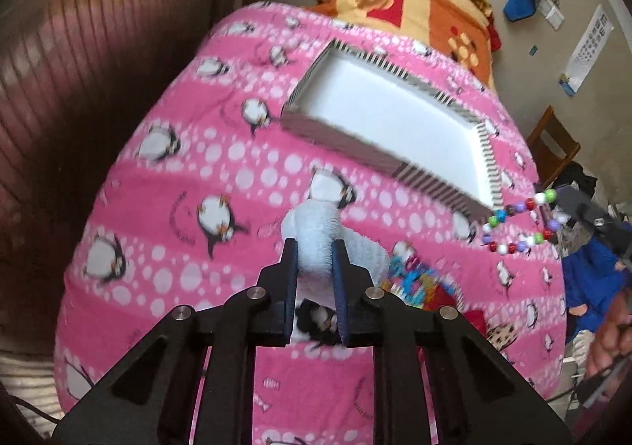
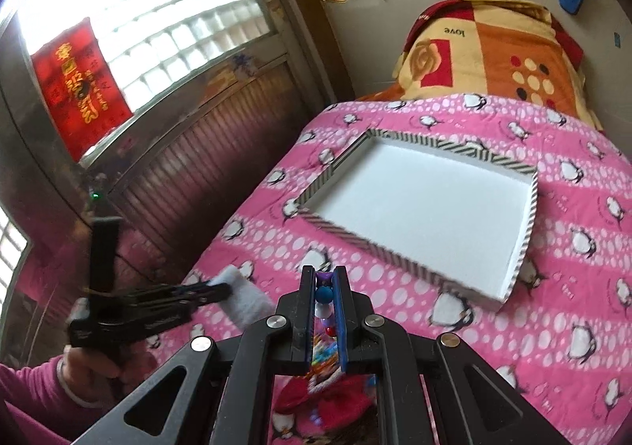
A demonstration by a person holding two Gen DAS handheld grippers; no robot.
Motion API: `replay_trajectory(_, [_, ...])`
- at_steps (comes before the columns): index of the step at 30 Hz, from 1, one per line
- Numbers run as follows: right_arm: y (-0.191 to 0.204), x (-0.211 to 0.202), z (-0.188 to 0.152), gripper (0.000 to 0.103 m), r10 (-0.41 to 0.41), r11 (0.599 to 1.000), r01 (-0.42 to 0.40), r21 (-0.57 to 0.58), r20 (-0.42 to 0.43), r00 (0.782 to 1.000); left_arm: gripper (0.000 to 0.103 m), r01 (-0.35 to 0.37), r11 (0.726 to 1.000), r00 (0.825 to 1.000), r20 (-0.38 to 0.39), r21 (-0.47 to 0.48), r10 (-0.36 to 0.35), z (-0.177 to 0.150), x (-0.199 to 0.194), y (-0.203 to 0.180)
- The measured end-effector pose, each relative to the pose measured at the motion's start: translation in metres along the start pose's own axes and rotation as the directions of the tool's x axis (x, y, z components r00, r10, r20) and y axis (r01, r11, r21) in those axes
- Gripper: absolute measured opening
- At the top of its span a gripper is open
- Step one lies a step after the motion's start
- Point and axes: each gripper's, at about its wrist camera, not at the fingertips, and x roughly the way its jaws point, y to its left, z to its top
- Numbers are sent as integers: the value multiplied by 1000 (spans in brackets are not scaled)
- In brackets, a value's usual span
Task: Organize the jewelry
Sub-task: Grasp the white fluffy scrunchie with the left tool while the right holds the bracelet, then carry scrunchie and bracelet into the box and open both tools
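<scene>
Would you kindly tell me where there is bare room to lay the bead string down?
The striped tray has a bare white floor throughout. The pink blanket is open right of it. The near edge is crowded: the left claw holds a white fluffy piece, and colourful items lie beside it.
</scene>
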Motion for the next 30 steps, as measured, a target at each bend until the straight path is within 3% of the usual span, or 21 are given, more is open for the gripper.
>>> replay_trajectory(8, [-35, 33, 33, 8, -88, 996, 88, 6, -10, 996, 15, 32, 999, 996, 77, 25, -34, 71, 10, -26])
replay_trajectory(12, [-56, 59, 48, 8, -107, 994, 107, 15, -25, 994, 15, 31, 1000, 996, 79, -4, -30, 110, 45, -37])
replay_trajectory(16, [-82, 87, 54, 8, -99, 994, 102, 51, -53, 994, 15, -18, 1000, 999, 31, -18, 19, 136, 94, -43])
replay_trajectory(22, [-121, 120, 28, 8, -52, 987, 76, 138, -170, 984, 16, -124, 992, 988, -93, -23, 122, 133, 153, -29])
replay_trajectory(26, [-138, 137, 5, 8, 7, 975, 61, 216, -299, 954, 18, -135, 991, 984, -118, -25, 131, 124, 158, -20])
replay_trajectory(30, [-139, 134, 1, 8, -6, 978, 70, 195, -315, 949, 19, -146, 989, 980, -132, 11, 146, 113, 151, -21])
